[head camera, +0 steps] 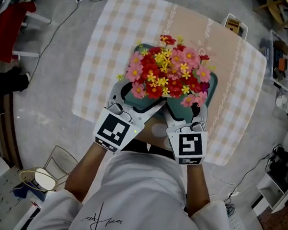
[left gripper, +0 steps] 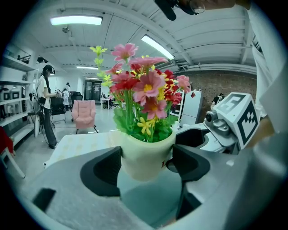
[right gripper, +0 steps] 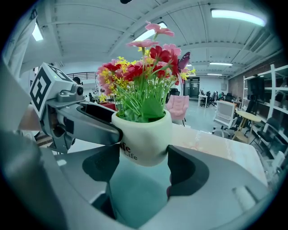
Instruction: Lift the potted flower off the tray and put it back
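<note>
While both tools pinch it, the potted flower [head camera: 169,72] sits between their jaws.
Left tool [left gripper: 146,164] and right tool [right gripper: 143,164] each press both jaws on the cream pot; teal tray [head camera: 212,87] directly beneath, contact unclear.

We see the potted flower [head camera: 169,72] standing upright: a cream pot [right gripper: 143,143] with dark lettering, packed with red, pink and yellow blooms over green leaves. Its rounded base seems to hang just above the teal tray [head camera: 213,87], directly over it.
</note>
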`<state>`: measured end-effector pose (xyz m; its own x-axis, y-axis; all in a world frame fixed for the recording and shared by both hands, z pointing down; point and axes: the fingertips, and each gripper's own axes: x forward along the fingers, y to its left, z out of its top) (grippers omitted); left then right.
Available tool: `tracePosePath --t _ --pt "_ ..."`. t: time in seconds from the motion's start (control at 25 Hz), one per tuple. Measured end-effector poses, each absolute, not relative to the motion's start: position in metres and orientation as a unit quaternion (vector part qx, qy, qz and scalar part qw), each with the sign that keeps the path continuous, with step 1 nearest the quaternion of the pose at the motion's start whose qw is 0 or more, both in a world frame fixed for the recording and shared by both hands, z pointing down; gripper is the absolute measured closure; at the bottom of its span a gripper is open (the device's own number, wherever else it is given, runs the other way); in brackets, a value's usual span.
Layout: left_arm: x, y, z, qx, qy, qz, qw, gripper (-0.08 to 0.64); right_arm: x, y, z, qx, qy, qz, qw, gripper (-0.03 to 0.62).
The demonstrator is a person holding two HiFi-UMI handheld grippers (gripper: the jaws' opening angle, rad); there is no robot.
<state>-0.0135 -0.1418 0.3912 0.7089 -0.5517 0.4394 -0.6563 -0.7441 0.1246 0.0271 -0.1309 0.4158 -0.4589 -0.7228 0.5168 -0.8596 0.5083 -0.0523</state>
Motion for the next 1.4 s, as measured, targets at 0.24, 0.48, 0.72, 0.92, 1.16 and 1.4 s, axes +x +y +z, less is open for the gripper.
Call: tracePosePath --t 0.24,0.48,0.72,0.92,1.16,1.4 --pt "-0.012 -0.126 0.369 0.916 -0.334 0.184 0.127 0.204 0.028 -0.115 0.395 0.471 -0.843 0.158 0.204 0.247" --pt "0.000 -0.133 0.359 0.915 -0.340 0.179 0.122 0.204 0.040 -0.122 0.385 0.471 -0.846 0.148 0.202 0.247" --pt "0.005 -0.121 0.348 0.915 -0.348 0.171 0.114 0.204 0.045 -0.112 0.374 0.467 -0.851 0.136 0.198 0.247" --pt "0.006 -0.112 0.340 0.913 -0.357 0.165 0.113 0.204 0.047 -0.102 0.367 0.463 -0.854 0.131 0.196 0.247" --pt "0.007 -0.101 0.329 0.913 -0.361 0.158 0.101 0.202 0.048 -0.092 0.354 0.464 -0.857 0.120 0.189 0.249" --pt "0.010 -0.087 0.319 0.915 -0.365 0.147 0.093 0.202 0.051 -0.079 0.345 0.466 -0.858 0.108 0.188 0.249"
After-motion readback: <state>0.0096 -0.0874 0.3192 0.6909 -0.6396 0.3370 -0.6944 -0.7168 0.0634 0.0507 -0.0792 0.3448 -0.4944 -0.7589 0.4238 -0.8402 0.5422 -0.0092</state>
